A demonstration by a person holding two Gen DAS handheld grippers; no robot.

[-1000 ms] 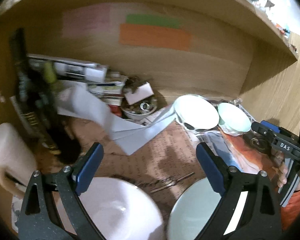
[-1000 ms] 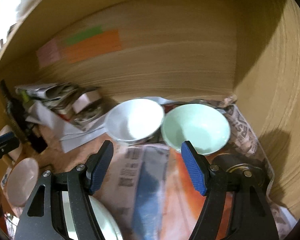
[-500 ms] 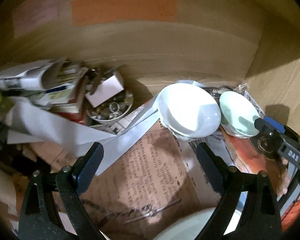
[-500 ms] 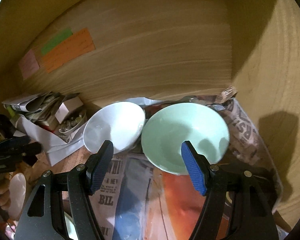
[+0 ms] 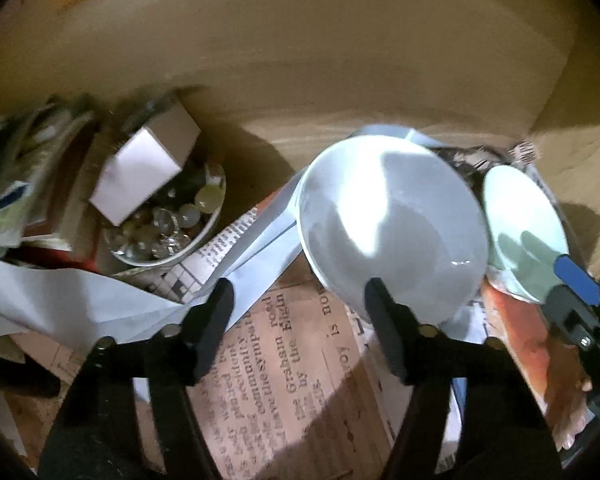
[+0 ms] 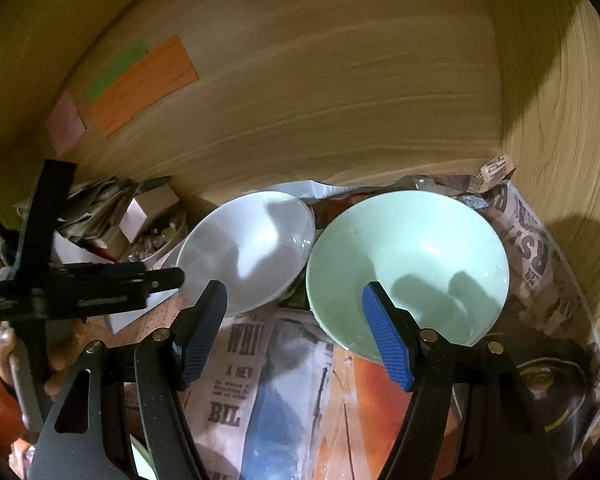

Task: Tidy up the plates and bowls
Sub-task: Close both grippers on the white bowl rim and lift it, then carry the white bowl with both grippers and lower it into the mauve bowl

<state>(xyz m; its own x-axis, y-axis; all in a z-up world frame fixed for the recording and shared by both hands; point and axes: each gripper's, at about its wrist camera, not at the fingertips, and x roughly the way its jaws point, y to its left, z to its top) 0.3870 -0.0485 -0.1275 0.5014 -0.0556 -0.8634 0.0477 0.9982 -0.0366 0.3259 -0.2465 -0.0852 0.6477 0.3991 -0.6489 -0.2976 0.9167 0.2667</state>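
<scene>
A white bowl and a mint green bowl stand side by side on newspaper at the back of a wooden shelf. My left gripper points down at the white bowl's near left rim, and its jaws are closing. Its right finger overlaps that rim; only newspaper shows between the pads. In the right wrist view my right gripper is open, with its right finger in front of the mint bowl's near rim and its left finger by the white bowl. Nothing is gripped.
A small dish of trinkets with a white box on it sits left of the bowls, beside loose papers. The wooden back wall and right side wall close in. A dark round object lies right of the mint bowl.
My left gripper moved forward and down to the white bowl and its jaws narrowed; the two near dishes dropped out of its view. My right gripper drew closer to the mint bowl.
</scene>
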